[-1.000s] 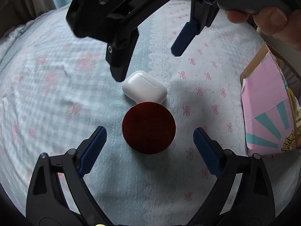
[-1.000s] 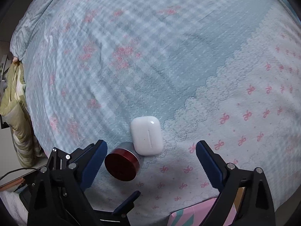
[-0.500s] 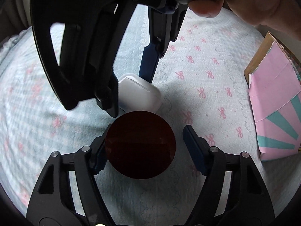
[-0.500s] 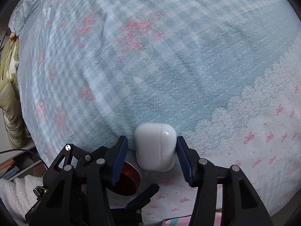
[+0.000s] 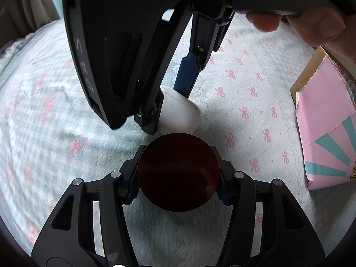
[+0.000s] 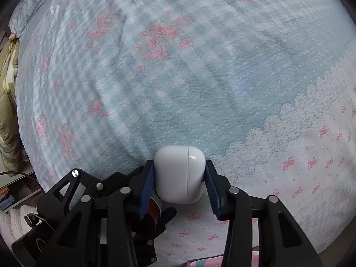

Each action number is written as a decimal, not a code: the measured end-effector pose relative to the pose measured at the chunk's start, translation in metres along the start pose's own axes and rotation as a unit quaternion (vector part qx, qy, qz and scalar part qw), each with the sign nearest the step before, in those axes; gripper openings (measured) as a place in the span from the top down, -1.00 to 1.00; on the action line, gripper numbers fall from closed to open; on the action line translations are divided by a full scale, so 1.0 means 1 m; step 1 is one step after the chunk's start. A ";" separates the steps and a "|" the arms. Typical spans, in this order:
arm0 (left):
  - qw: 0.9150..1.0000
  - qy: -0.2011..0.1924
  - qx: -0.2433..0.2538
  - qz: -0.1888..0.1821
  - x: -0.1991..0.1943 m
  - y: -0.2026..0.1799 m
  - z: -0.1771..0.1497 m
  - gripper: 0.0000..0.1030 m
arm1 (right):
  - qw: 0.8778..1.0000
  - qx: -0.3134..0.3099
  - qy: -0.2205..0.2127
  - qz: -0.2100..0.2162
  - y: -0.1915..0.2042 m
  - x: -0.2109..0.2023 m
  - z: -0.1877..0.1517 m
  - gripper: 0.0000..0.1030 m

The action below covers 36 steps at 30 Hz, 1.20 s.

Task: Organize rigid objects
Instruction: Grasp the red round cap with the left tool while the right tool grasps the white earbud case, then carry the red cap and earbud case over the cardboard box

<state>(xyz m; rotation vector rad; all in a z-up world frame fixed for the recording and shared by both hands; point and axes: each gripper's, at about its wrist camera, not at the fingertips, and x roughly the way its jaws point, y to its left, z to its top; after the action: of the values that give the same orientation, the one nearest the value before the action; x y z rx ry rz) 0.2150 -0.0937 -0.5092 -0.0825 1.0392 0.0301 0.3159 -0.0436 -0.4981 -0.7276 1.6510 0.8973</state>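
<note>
A dark red round tin [image 5: 178,172] sits on the light blue bedspread [image 5: 233,115]. My left gripper [image 5: 178,173] is shut on it, with a blue pad on each side. A white earbud case [image 6: 179,174] lies just beyond the tin. My right gripper [image 6: 179,184] is shut on the case, with its blue pads against both sides. In the left wrist view the case [image 5: 180,113] shows between the right gripper's fingers [image 5: 189,75]. In the right wrist view the tin [image 6: 153,210] is mostly hidden behind the left pad.
A pink and teal cardboard box [image 5: 327,129] lies on the bed at the right. The bedspread [image 6: 178,66] stretches far ahead with a checked and bow pattern. The bed's edge and a green cloth [image 6: 9,102] are at the far left.
Both grippers closed from wide open. The left one came down around the red tin and now grips it. The right one came down over the white case and now grips it.
</note>
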 end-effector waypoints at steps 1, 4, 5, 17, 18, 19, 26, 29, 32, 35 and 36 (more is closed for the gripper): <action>1.000 0.001 -0.003 -0.001 0.000 0.001 0.000 0.02 | 1.000 0.003 -0.004 0.003 -0.001 -0.004 0.000 0.21; 1.000 0.002 -0.013 -0.001 -0.006 0.007 -0.002 0.02 | 1.000 0.014 -0.019 0.010 -0.002 -0.013 -0.001 0.21; 1.000 0.002 -0.016 -0.002 -0.009 0.008 -0.003 0.02 | 1.000 0.017 -0.025 0.010 -0.003 -0.016 -0.002 0.21; 1.000 -0.018 -0.017 -0.006 -0.078 0.023 0.014 0.02 | 0.987 0.106 -0.113 0.051 -0.014 -0.097 -0.039 0.21; 1.000 -0.022 -0.013 -0.007 -0.090 0.022 0.018 0.02 | 0.985 0.113 -0.121 0.054 -0.015 -0.103 -0.044 0.21; 1.000 -0.025 -0.010 -0.009 -0.099 0.022 0.022 0.02 | 0.982 0.122 -0.133 0.056 -0.016 -0.116 -0.053 0.21; 0.999 -0.035 0.018 -0.026 -0.161 0.004 0.057 0.02 | 0.956 0.194 -0.206 0.074 -0.027 -0.187 -0.126 0.21; 0.998 -0.037 0.033 -0.042 -0.186 -0.012 0.073 0.02 | 0.942 0.229 -0.231 0.078 -0.039 -0.214 -0.164 0.21; 0.996 -0.043 0.058 -0.057 -0.206 -0.036 0.088 0.02 | 0.929 0.261 -0.252 0.076 -0.049 -0.229 -0.205 0.21; 0.993 -0.048 0.077 -0.074 -0.217 -0.060 0.104 0.02 | 0.916 0.293 -0.265 0.068 -0.064 -0.239 -0.249 0.21; 0.992 -0.049 0.083 -0.081 -0.220 -0.069 0.110 0.02 | 0.912 0.302 -0.268 0.065 -0.068 -0.239 -0.260 0.21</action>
<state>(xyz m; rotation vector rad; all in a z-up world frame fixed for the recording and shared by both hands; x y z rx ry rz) 0.2022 -0.1507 -0.2605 -0.0146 0.9304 -0.1981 0.2980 -0.2953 -0.2412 0.0627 1.3652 0.5491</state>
